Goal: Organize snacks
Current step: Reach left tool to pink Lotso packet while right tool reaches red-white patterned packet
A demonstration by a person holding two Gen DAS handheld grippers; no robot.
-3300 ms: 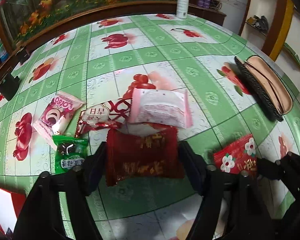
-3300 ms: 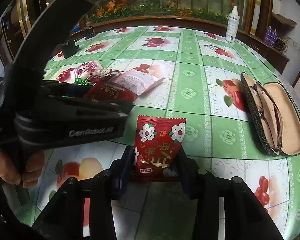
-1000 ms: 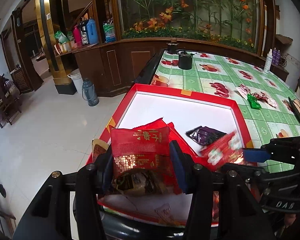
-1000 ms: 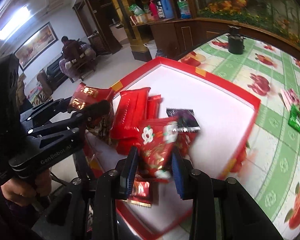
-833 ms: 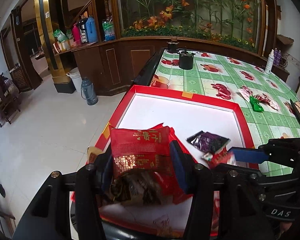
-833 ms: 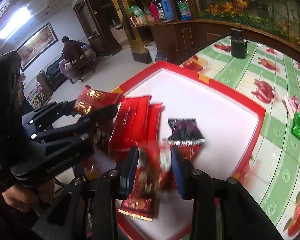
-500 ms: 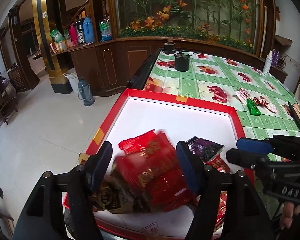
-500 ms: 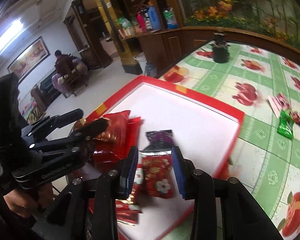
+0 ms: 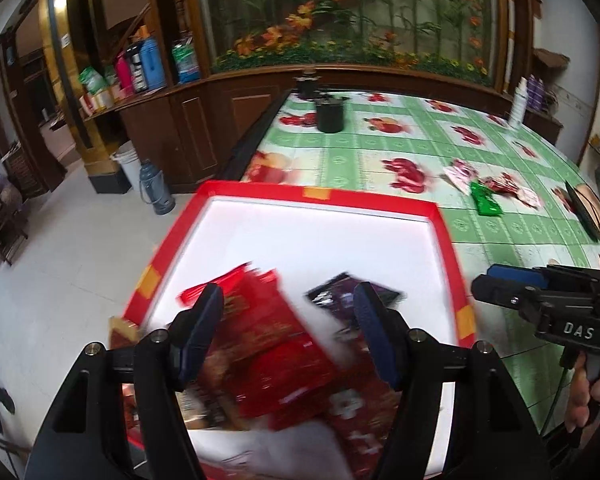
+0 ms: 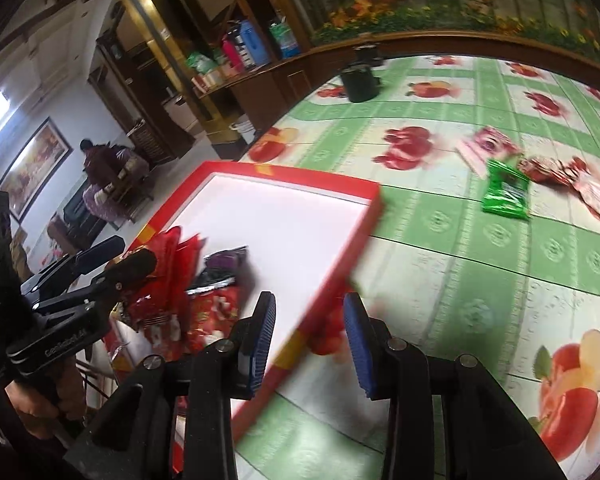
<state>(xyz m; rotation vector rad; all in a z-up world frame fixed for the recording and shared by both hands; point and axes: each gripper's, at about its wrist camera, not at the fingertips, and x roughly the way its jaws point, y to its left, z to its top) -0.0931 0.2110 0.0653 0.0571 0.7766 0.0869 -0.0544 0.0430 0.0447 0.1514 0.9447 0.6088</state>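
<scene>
On the left, the left gripper (image 9: 288, 332) hangs over the red-rimmed, white-floored cardboard tray (image 9: 320, 196), jaws wide and empty above a heap of crinkly red foil snack packets (image 9: 276, 344). The right gripper (image 10: 309, 336), jaws partly open and empty, straddles the tray's edge. Right of it on the bench (image 10: 440, 248), the green snack sachet (image 10: 506, 192) and pink packets (image 10: 486, 146) look light, soft and slippery, best pinched by a flat sealed edge.

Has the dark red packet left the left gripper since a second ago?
Yes. The dark red packet dropped from the open left gripper into the red box.
</scene>
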